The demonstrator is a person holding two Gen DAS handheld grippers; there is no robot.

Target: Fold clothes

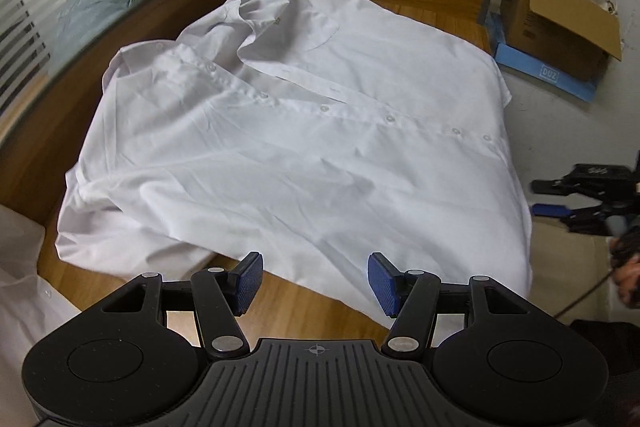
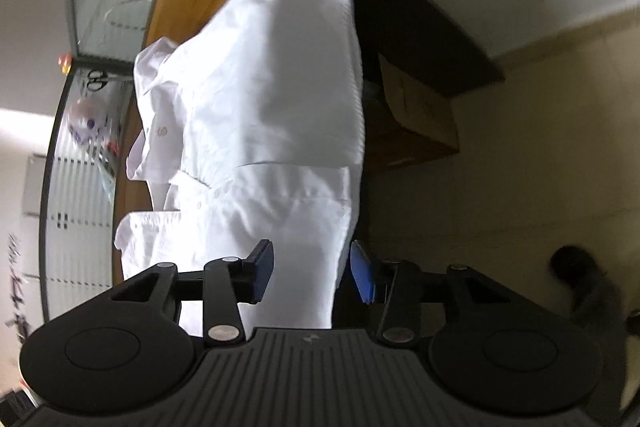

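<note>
While it lies spread over the wooden table (image 1: pixel 312 303), the white shirt (image 1: pixel 304 131) fills most of the left wrist view, its button placket running from about ten o'clock to three o'clock across the cloth, the collar bunched up toward twelve o'clock and one hem edge hanging off the table edge at four o'clock. A sleeve is rumpled under the body at eight o'clock. The left gripper (image 1: pixel 316 279) hovers at six o'clock just short of the near hem, its blue-padded jaws spread wide with nothing between them and bare wood below. In the right wrist view, which is rolled on its side, the same shirt (image 2: pixel 256 115) runs from twelve o'clock down to the middle; the right gripper (image 2: pixel 312 269) has its jaws apart too, and the hanging edge of the cloth sits in the gap, though neither pad visibly presses it. That right gripper (image 1: pixel 584 199) also shows in the left view at three o'clock, blurred, off the table's side. Beyond the table stand a striped glass partition (image 1: pixel 52 27) at ten o'clock and an open cardboard box (image 1: pixel 560 23) on the floor at two o'clock.
</note>
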